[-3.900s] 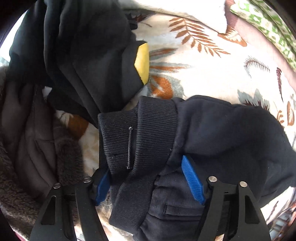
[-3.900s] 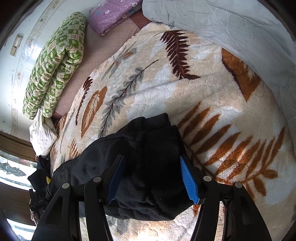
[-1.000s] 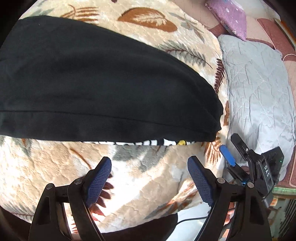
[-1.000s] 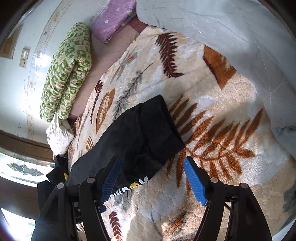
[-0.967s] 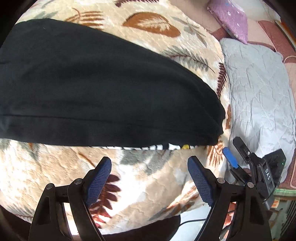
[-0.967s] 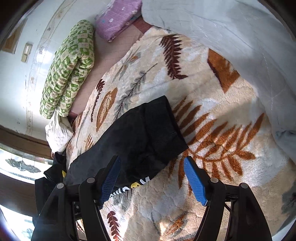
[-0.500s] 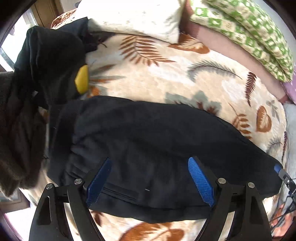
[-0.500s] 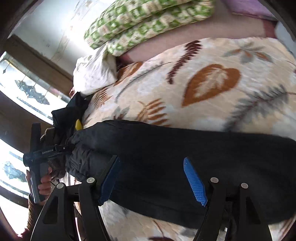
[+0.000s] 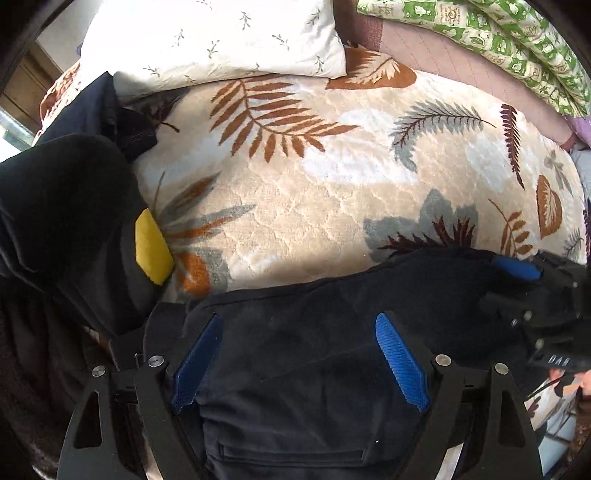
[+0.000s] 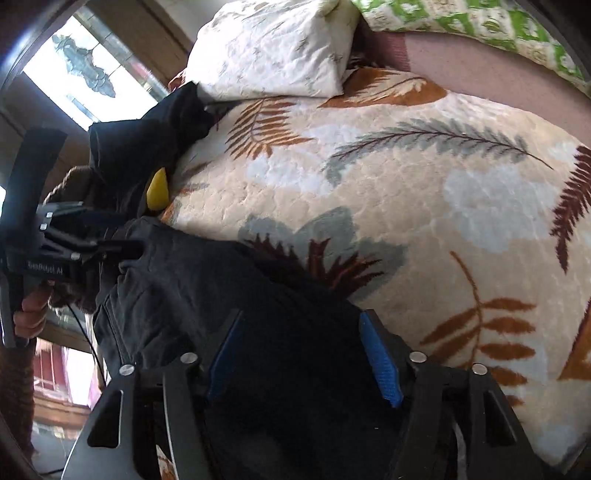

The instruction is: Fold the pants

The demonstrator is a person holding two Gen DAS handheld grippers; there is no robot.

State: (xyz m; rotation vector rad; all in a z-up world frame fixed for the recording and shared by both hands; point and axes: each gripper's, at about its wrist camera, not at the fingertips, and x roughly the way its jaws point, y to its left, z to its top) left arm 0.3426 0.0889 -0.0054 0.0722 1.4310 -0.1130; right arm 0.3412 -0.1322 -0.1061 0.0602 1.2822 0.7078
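Both claws, left claw and right claw, jaws apart over pants beside bare blanket.

Lighting: strong daylight; window at upper left of right wrist view, blown out to white. Leaf-print blanket brightly lit, textures crisp. Pants nearly featureless black, detail lost in shadow. Soft shadow beside dark clothing pile. Distortion: heavy fisheye curvature, black vignette at corners. Blur: green quilt smeared at the upper edge.
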